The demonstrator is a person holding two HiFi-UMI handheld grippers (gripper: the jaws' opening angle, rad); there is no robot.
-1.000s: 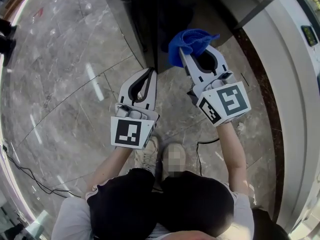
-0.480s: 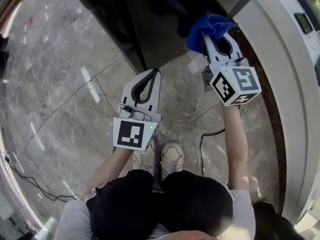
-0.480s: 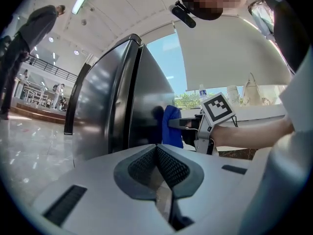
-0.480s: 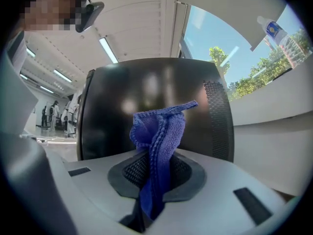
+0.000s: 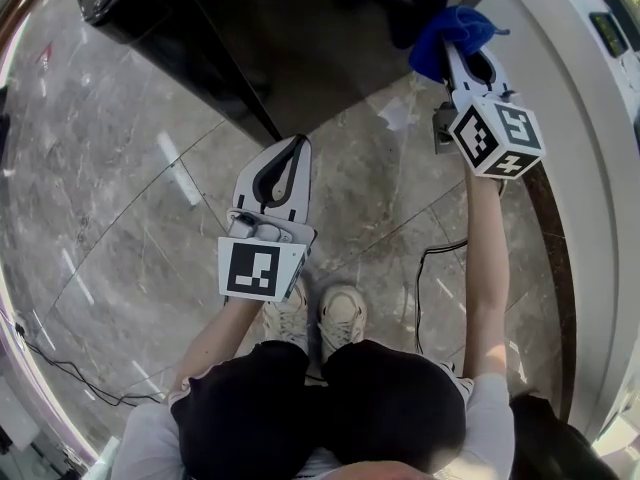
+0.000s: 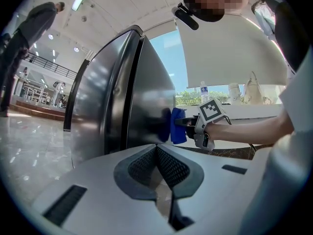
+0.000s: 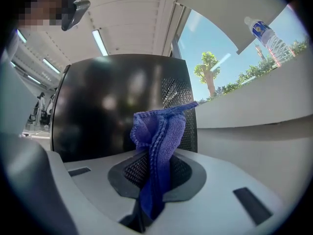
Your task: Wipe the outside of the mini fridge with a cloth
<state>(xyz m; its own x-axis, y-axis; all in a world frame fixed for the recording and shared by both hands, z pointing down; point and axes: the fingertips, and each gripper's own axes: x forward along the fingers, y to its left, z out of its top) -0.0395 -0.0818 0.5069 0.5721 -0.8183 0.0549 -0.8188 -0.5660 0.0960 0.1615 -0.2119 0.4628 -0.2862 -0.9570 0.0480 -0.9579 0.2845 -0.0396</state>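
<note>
We stretch our right arm out nearly straight. The right gripper (image 5: 458, 56) has its jaws clamped on the blue cloth (image 5: 447, 30), and the cloth's bunched end lies against the dark side of the mini fridge (image 5: 300, 48), near the pale ledge (image 5: 575, 118). Our left arm is bent, holding the left gripper (image 5: 296, 146) low over the marble floor (image 5: 120, 198). Its jaws are pressed together on nothing, tips near the fridge's corner.

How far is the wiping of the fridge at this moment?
Done: the cloth is clamped in the right gripper. In hand: the cloth presses on the fridge, seemingly mid-wipe. To do: no panel shows whether it was wiped, so other faces may remain. The left gripper is shut, empty.
</note>
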